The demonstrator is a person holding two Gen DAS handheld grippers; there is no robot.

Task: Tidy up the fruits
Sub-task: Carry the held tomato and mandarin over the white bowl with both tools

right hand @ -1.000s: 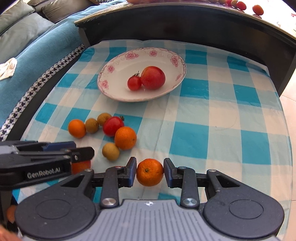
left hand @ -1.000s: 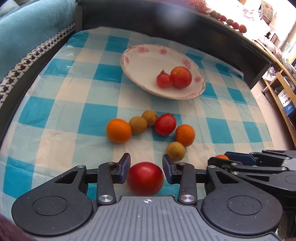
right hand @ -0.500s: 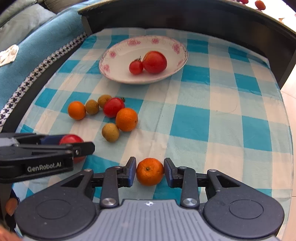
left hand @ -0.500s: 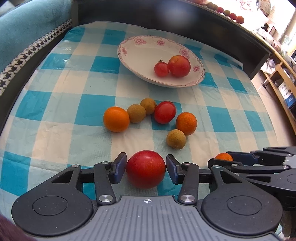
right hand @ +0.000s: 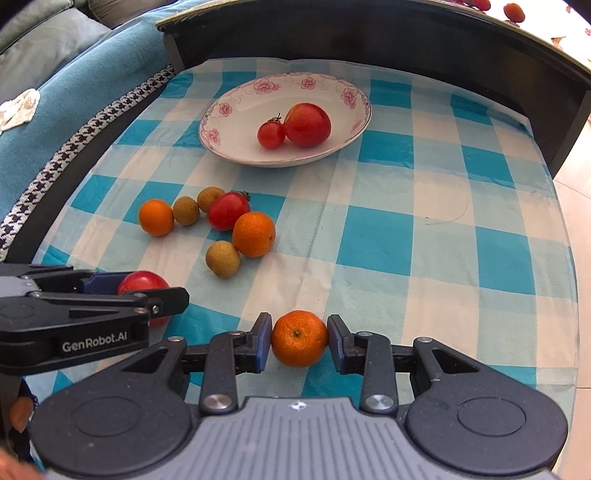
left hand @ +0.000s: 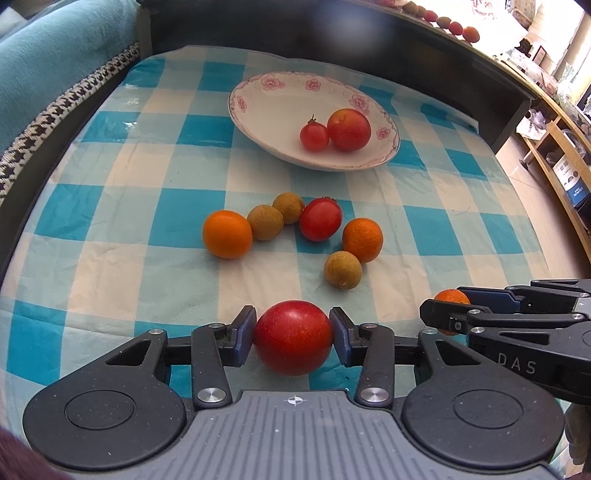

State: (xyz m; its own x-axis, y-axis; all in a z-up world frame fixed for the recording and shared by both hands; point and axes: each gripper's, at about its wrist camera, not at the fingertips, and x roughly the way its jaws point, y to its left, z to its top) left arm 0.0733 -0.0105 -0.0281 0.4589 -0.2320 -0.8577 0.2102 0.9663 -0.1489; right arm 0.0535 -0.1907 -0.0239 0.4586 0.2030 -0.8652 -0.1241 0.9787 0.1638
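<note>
Nearest the left wrist camera, the left gripper (left hand: pixel 293 338) is pinching a large round glossy red fruit (left hand: pixel 293 336) between its blue pads; its jaws have just been closing a little onto that fruit, and both pads are touching its sides. Just beside it, the right gripper (right hand: pixel 299 341) is clamping a small dimpled orange mandarin (right hand: pixel 299 343), pads pressing on either side. Both fruits are sitting low over the blue-and-cream chequered tablecloth (right hand: pixel 424 236); whether they are resting on it cannot be told.

Further out, a loose cluster is lying on the cloth: a brown round longan (left hand: pixel 342 269) touching a second orange mandarin (left hand: pixel 362 239), then an oval red tomato (left hand: pixel 320 219), two more brown longans (left hand: pixel 265 222) (left hand: pixel 288 208) touching one another, and a smooth orange citrus fruit (left hand: pixel 227 234) at the left end.

Beyond the cluster, well apart from it, a shallow white ceramic bowl with pink flowers on its rim (left hand: pixel 258 107) is holding a small red cherry tomato with stem (left hand: pixel 314 136) touching a larger red round fruit (left hand: pixel 348 129).

At the far edge, a dark wooden table edge (right hand: pixel 406 33) is bordering the cloth.
</note>
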